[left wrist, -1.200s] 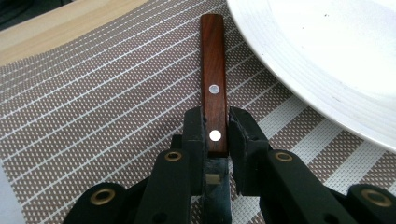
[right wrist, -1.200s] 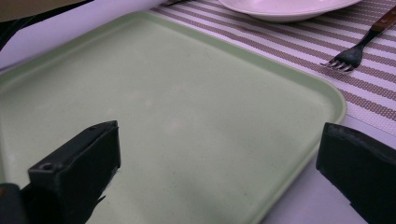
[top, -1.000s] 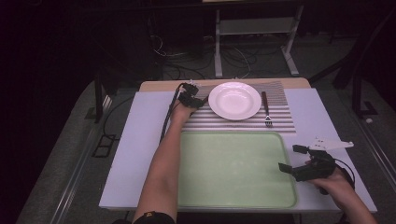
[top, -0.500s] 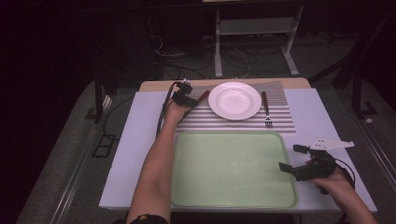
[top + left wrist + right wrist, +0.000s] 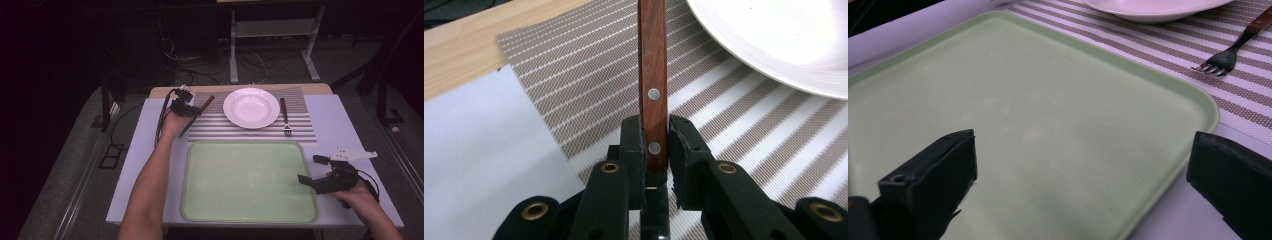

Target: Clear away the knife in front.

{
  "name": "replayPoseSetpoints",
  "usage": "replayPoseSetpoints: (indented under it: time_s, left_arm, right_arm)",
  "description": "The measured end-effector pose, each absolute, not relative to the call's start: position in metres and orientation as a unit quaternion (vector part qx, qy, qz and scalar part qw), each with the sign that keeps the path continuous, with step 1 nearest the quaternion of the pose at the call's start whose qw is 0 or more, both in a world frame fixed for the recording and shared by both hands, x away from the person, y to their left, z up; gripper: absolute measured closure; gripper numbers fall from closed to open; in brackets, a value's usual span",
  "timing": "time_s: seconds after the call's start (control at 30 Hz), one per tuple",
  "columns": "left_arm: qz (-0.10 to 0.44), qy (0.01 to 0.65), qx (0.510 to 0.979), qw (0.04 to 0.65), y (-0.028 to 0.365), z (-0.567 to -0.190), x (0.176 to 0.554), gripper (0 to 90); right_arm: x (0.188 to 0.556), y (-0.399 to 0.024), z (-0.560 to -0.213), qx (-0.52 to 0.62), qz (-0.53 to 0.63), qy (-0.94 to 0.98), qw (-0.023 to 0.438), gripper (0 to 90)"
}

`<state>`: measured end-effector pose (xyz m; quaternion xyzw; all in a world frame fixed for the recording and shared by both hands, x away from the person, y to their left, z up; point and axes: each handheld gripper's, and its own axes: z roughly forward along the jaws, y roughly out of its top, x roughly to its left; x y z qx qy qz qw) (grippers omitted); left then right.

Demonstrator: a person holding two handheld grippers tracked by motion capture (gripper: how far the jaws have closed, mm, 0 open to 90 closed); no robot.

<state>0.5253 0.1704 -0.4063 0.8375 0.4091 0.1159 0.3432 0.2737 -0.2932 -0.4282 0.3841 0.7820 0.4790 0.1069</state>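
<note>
Left claw (image 5: 655,145) is clamped on the knife (image 5: 652,75) by its wood handle, over the mat's (image 5: 235,131) far-left corner beside the plate (image 5: 251,107); right claw (image 5: 320,172) sits with jaws apart at the tray's (image 5: 250,210) right edge, holding nothing. Our grip is near the handle's end with the blade hanging back past the jaws, so we reckon it could pivot or slip if we swing fast. Fork (image 5: 285,116) lies right of the plate, well clear.
</note>
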Motion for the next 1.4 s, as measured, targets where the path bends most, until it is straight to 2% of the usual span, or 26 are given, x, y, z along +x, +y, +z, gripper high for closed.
replayPoseSetpoints:
  time_s: [0.3,0.67,1.2,1.4]
  left_arm:
    - [0.099,0.41,0.834,0.355,0.178,-0.395,0.499,77.2]
    - [0.085,0.389,0.839,0.372,0.164,-0.388,0.449,77.2]
    - [0.068,0.359,0.849,0.381,0.145,-0.401,0.382,77.1]
    - [0.055,0.368,0.845,0.383,0.142,-0.412,0.365,77.1]
  right_arm:
    - [0.273,-0.293,-0.428,0.384,0.478,0.782,0.109,0.0]
    - [0.272,-0.293,-0.427,0.382,0.483,0.781,0.107,0.0]
    - [0.27,-0.292,-0.426,0.375,0.485,0.783,0.106,0.0]
    - [0.27,-0.293,-0.426,0.373,0.488,0.782,0.103,0.0]
